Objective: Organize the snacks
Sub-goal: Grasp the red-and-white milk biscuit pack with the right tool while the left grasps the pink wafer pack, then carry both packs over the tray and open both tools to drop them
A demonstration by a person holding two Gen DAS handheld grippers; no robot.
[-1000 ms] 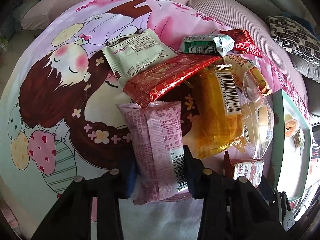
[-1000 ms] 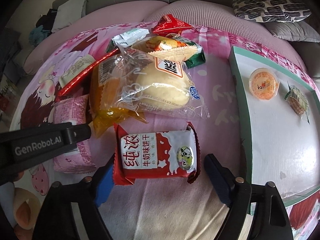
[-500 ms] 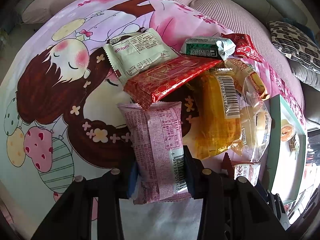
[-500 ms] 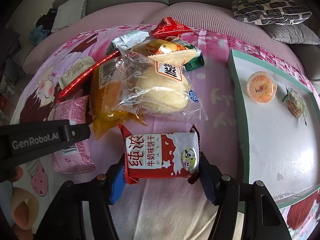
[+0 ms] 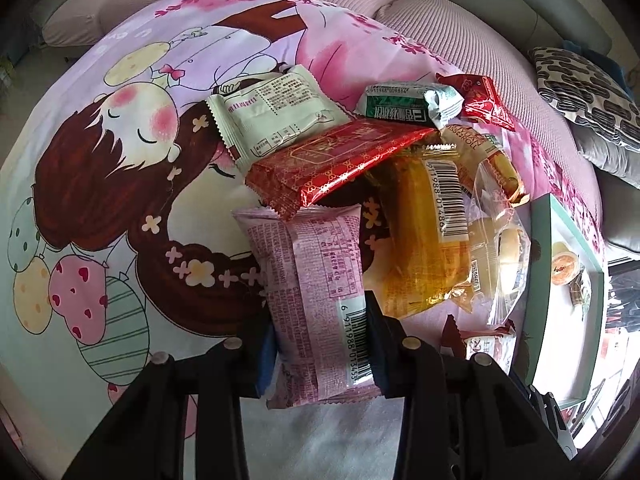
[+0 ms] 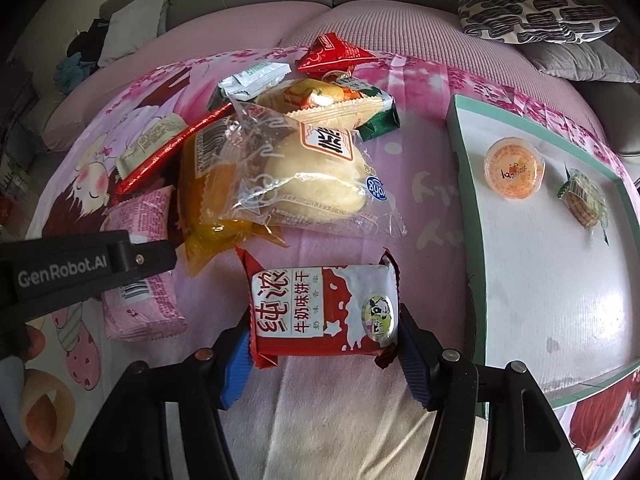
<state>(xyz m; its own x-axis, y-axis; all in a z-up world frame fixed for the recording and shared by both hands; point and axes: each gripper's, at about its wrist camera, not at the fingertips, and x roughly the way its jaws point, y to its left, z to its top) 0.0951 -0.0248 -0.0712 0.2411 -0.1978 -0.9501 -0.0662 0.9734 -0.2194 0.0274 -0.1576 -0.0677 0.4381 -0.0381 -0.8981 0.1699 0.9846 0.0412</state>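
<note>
My left gripper (image 5: 320, 344) is shut on the pink snack packet (image 5: 316, 292), which also shows in the right wrist view (image 6: 140, 264). My right gripper (image 6: 322, 344) is shut on the red and white milk biscuit packet (image 6: 320, 308); its corner shows in the left wrist view (image 5: 484, 344). A heap of snacks lies beyond both: a clear bagged bun (image 6: 312, 176), an orange-wrapped cake (image 5: 424, 240), a long red packet (image 5: 336, 164), a pale green packet (image 5: 276, 112) and a small red packet (image 6: 332, 56). The green-rimmed white tray (image 6: 532, 280) lies right of my right gripper.
The tray holds an orange jelly cup (image 6: 514, 168) and a small wrapped biscuit (image 6: 584, 200). Everything lies on a cartoon-print sheet (image 5: 100, 200) over a pink sofa. A patterned cushion (image 6: 536, 12) sits at the back right.
My right gripper closed from open onto the milk biscuit packet. My left gripper stayed shut on the pink packet and rose slightly.
</note>
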